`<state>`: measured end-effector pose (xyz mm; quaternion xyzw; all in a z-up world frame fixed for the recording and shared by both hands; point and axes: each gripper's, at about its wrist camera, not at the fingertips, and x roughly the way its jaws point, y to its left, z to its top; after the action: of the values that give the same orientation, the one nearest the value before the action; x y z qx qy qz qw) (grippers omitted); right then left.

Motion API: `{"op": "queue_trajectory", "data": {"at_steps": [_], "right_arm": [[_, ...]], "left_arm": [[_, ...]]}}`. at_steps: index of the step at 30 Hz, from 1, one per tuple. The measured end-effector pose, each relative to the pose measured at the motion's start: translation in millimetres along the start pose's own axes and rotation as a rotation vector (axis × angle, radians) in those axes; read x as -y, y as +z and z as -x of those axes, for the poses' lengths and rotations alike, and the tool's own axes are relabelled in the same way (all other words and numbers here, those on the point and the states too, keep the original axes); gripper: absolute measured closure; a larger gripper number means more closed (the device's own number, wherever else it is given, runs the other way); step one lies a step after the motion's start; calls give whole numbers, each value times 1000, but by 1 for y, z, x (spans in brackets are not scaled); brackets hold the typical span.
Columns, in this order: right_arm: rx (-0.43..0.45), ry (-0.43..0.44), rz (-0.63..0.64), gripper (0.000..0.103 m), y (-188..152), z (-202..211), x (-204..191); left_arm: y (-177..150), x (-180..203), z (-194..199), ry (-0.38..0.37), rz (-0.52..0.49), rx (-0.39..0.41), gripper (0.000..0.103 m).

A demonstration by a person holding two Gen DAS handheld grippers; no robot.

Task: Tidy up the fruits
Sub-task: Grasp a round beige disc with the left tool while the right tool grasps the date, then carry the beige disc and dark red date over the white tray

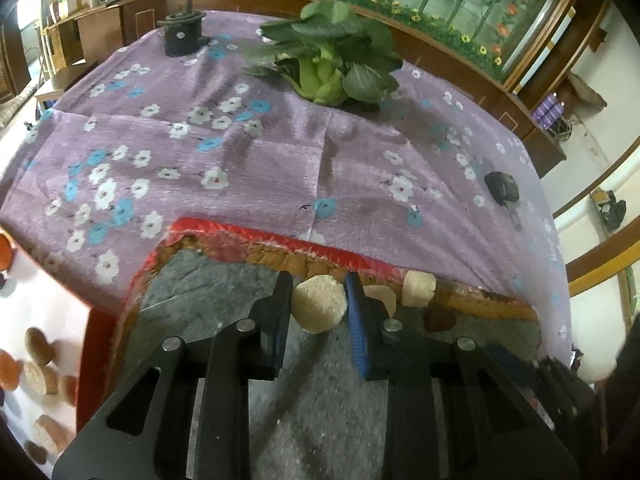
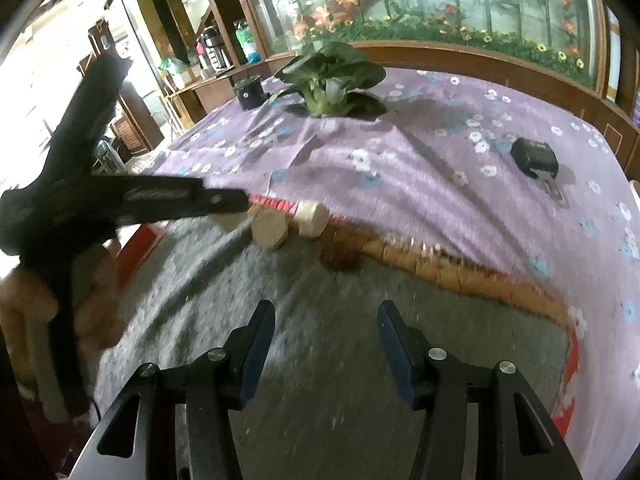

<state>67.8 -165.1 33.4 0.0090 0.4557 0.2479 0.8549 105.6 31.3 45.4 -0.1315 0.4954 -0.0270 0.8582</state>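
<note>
Fruit slices lie on a grey felt mat (image 1: 320, 400) along a folded-back red-edged quilt border (image 1: 256, 236). One pale round slice (image 1: 319, 304) sits clamped between the jaws of the left hand-held gripper (image 1: 318, 308), both pads pressing its edges. Just right of that gripper, a second pale slice (image 1: 380, 298) is half hidden behind the blue finger pad (image 1: 357, 320), a cream chunk (image 1: 418, 289) stands beyond it, and a brown piece (image 1: 440, 317) is too dim to make out. The right hand-held gripper (image 2: 326, 344) hangs with its jaws apart, nothing between them, above bare mat; that view is motion-blurred. Far ahead of both grippers, on the purple floral cloth (image 1: 240, 152), rest a leafy green vegetable (image 1: 332, 60), a black cylinder (image 1: 182, 36) and a small black device (image 1: 502, 188). More slices at the left view's lower-left edge (image 1: 36, 356) are cut off.
</note>
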Motion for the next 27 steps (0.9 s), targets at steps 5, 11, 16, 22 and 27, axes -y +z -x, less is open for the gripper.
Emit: {"op": "queue_trajectory", "data": {"at_steps": [5,11,16,22,27], "right_arm": [[-8,-34,7,51,17,-22,0],[-7,-71,43,72,24,-40,-7],[1,-67,50,76,15,-27,-7],[30,-46,30,76,-3,0,-9],[40,-21,33,76,-23,23,-22]], "left_arm": [[-11,-2,13,-3,-1,7,78],[-27,2,28,10,-43,16,78],[-38,3,36,17,-66,20,78],[-54,2,51,9,-90,15,78],[-71,1,70,10,-118,16,78]]}}
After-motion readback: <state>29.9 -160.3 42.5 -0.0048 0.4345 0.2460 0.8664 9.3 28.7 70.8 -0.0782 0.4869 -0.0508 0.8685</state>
